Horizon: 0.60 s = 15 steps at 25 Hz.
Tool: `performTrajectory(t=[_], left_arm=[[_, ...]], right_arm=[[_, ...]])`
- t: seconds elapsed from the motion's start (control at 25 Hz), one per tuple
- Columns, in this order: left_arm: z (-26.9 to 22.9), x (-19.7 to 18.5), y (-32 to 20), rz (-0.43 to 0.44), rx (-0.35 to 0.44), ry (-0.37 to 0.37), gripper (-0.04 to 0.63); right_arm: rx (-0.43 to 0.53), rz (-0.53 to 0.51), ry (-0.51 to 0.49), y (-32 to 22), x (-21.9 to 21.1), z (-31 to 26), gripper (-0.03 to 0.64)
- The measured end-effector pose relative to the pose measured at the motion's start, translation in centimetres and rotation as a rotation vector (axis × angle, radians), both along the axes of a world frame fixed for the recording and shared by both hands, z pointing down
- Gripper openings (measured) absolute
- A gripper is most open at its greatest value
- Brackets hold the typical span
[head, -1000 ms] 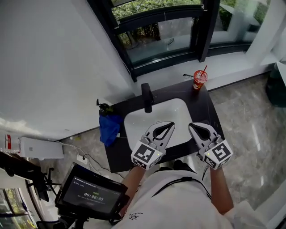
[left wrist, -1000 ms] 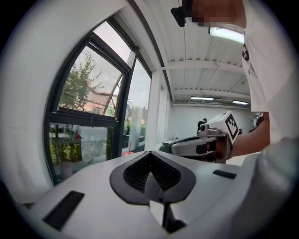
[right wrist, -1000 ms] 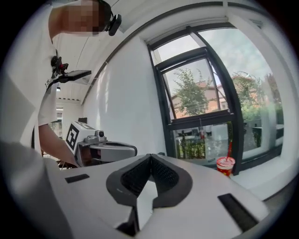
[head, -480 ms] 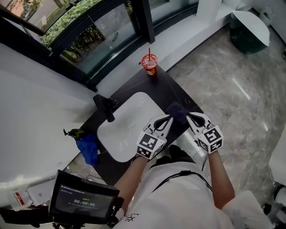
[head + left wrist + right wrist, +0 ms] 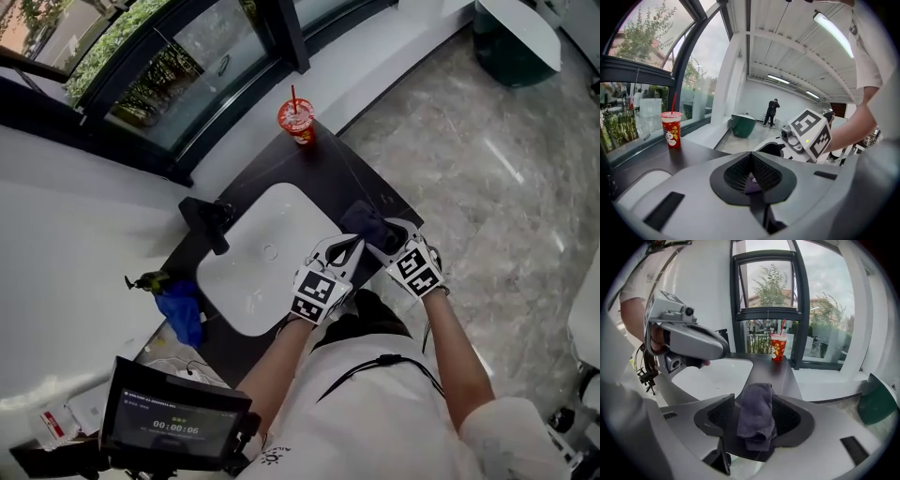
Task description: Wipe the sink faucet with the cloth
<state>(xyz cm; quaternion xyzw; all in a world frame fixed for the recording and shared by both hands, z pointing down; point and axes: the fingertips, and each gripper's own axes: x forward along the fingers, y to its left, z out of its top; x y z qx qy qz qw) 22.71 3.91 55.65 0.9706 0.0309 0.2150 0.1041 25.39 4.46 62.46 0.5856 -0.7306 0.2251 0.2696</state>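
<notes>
Head view steeply down over sink (image 5: 251,274) — gripper views low, close, toward the common red cup (image 5: 298,121).

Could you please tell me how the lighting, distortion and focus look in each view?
Head view: even daylight, glare streaks on the floor. Left gripper view: heavy fisheye, black corners, ceiling lamp blown out. Right gripper view: window frame bowed, cloth sharp.
</notes>
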Motion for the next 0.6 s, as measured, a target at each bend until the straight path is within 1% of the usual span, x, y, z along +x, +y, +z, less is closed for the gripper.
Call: performTrajectory(t=[0.12, 0.2, 0.4, 0.48, 0.52, 0.56, 0.6], left_arm=[[-0.3, -0.4, -0.4, -0.030, -0.012, -0.002, 0.000], [-0.6, -0.9, -0.8, -0.057, -0.020, 0.000, 0.000], [-0.3, -2.9, -2.7, -0.121, 0.006, -0.017, 0.000], [-0.6, -3.9, -3.7, -0.159, 0.010, -0.020, 0.000], [-0.8, -4.3, -4.2, -0.179, 0.011, -0.019, 0.000], [-1.1, -4.8, -4.6, -0.201, 0.011, -0.017, 0.000], [-1.3, -5.2, -5.0, -0.222, 0.012, -0.014, 0.000]], right_arm=[[-0.057, -0.027, -0.001, -0.9, 0.0, 1.9, 0.267], [-0.079, -0.032, 0.004, -1.6, 0.2, 2.9, 0.267], [-0.159, -0.047, 0.007, -2.4, 0.4, 6.7, 0.265], [-0.178, -0.058, 0.014, -2.4, 0.5, 7.2, 0.264], [-0.183, -0.056, 0.009, -2.4, 0.6, 7.1, 0.255], [-0.189, -0.050, 0.000, -2.3, 0.7, 7.0, 0.211], [-0.194, -0.047, -0.011, -2.3, 0.8, 6.8, 0.153]])
